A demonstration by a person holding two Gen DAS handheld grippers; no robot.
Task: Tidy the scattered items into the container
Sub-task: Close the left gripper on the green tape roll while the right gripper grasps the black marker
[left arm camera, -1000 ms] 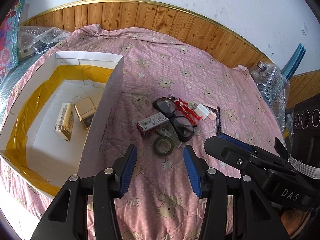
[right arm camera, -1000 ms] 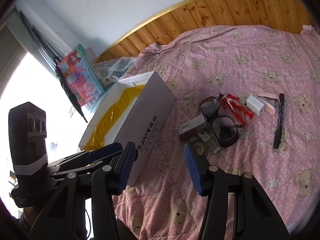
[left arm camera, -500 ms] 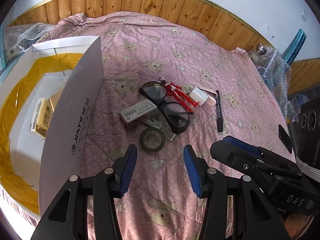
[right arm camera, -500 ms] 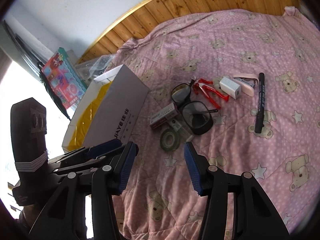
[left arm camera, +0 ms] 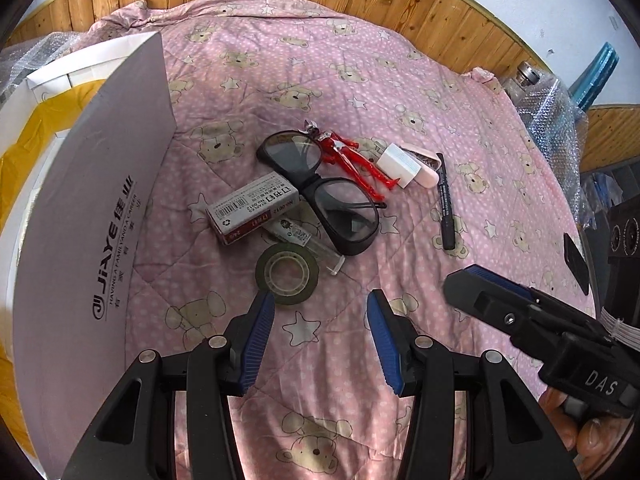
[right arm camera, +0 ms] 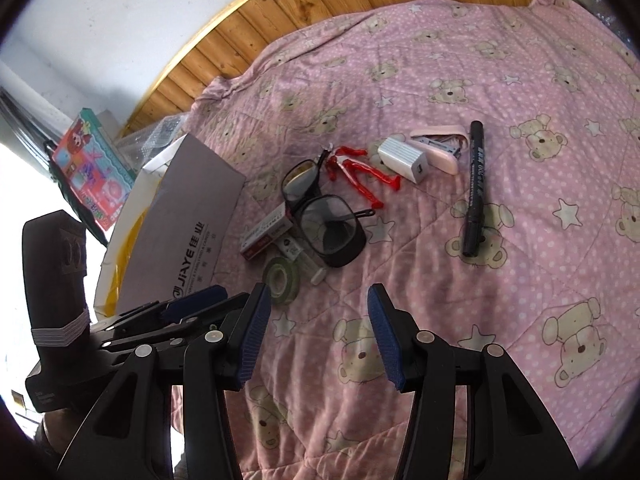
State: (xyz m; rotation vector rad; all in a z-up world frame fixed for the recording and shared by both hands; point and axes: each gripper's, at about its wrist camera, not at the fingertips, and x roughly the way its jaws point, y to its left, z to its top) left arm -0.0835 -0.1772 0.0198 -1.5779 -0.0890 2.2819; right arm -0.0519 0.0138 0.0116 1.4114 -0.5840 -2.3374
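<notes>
Both tongs, left [left arm camera: 320, 334] and right [right arm camera: 318, 332], gaped empty above the bed [left arm camera: 360, 80]. Tape [left arm camera: 287, 273] lay at 12, clutter beyond; box [left arm camera: 92, 216] at 9. Only the right view showed the book [right arm camera: 96, 168]. Open quilt at 3.

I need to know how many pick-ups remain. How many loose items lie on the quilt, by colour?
Black: 2, glasses and marker
Red: 1, toy figure
White or grey: 2, staple box and charger
Pink: 1, stapler
Green: 1, tape roll
Clear: 1, small tube
Total: 8
</notes>
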